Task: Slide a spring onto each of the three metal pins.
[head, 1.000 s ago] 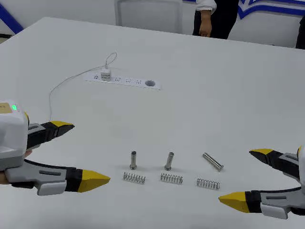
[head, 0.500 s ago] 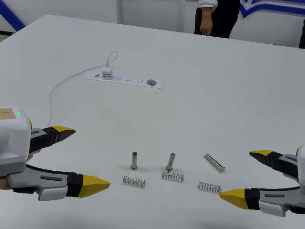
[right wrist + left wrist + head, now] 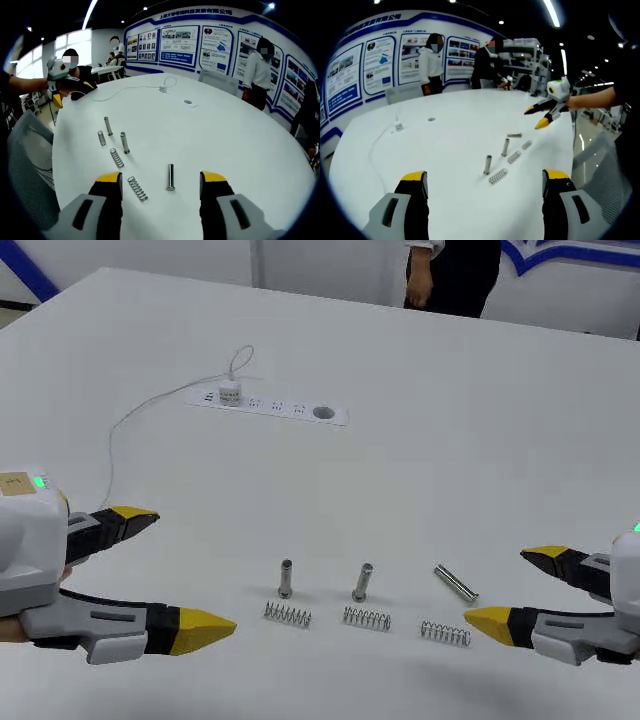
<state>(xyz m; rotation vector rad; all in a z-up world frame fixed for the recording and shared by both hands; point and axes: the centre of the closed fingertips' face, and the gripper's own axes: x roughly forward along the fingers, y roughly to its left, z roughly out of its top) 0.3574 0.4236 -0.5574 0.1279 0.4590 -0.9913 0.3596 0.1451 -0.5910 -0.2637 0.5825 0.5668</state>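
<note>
A white table (image 3: 450, 440) holds a row of parts. The left pin (image 3: 286, 578) and middle pin (image 3: 363, 582) stand upright, and the right pin (image 3: 455, 583) lies flat. At six o'clock of each lies a loose coil: left spring (image 3: 287, 614), middle spring (image 3: 366, 619), right spring (image 3: 444, 634).

The left gripper (image 3: 190, 568), spread and empty, hovers at nine o'clock of the row. The right gripper (image 3: 502, 586), also spread and empty, hovers at three o'clock, one tip just beside the right spring.

No spring is on a pin yet. The first pickup seems to be in hand, and it calls for a light pinch across that coil.
</note>
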